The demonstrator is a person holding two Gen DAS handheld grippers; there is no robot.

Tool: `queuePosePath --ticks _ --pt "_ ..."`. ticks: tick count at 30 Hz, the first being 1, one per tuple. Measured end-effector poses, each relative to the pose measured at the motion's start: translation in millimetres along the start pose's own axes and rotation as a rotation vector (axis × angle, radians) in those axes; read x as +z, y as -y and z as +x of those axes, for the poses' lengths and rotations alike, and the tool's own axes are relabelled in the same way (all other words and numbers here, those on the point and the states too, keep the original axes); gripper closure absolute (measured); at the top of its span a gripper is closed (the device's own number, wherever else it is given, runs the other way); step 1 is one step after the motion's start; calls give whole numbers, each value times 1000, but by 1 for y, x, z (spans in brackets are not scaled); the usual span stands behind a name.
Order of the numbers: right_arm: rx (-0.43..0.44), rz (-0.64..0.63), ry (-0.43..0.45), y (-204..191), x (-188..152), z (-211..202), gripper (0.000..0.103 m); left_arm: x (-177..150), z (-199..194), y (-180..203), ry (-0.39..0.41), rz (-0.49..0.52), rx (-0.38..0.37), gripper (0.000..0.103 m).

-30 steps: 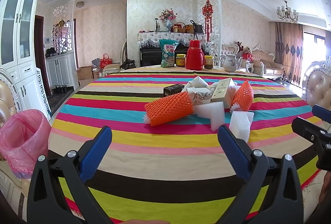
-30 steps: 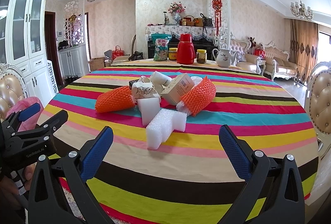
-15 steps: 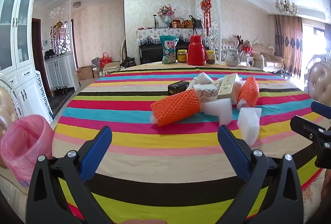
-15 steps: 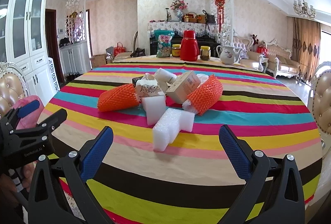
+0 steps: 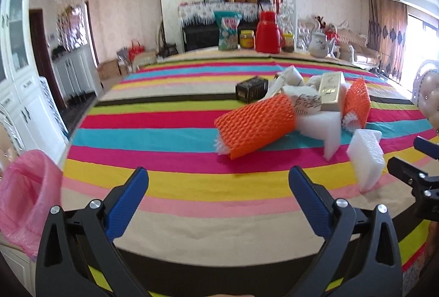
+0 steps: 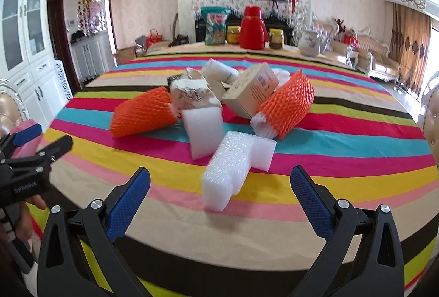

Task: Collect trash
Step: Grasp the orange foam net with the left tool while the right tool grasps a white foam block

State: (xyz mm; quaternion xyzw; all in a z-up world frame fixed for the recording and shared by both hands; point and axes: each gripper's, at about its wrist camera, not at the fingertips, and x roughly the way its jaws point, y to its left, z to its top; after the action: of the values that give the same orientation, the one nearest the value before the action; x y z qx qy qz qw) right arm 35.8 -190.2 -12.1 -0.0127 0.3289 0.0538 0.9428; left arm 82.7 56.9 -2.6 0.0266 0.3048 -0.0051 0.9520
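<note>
Both tongs gaping, empty: left tongs (image 5: 218, 181), right tongs (image 6: 219, 181) near foam block (image 6: 230, 170).

Pink bag (image 5: 26, 195) cut by left edge; black box (image 6: 172, 79) mostly hidden.

Hardly any lettering can be read.

Pale print on the black body of the left gripper (image 6: 26, 188) is too blurred to spell out. Markings on the teal snack bag (image 6: 215, 26) and tan cardboard box (image 6: 251, 92) stay illegible.

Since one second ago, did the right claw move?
Yes. The right claw came forward toward the white foam piece, which looks larger and lower against the striped tablecloth.
</note>
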Motion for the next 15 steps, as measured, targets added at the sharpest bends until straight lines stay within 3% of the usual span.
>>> queuePosePath --ticks 3,7,15 --pt "9 15 -56 2 3 22 10 7 21 -8 -48 -14 -35 4" --pt "18 5 -129 0 6 49 28 16 41 -12 -62 -24 -62 4" --pt "56 2 -172 3 11 67 55 39 87 10 -109 79 -114 4"
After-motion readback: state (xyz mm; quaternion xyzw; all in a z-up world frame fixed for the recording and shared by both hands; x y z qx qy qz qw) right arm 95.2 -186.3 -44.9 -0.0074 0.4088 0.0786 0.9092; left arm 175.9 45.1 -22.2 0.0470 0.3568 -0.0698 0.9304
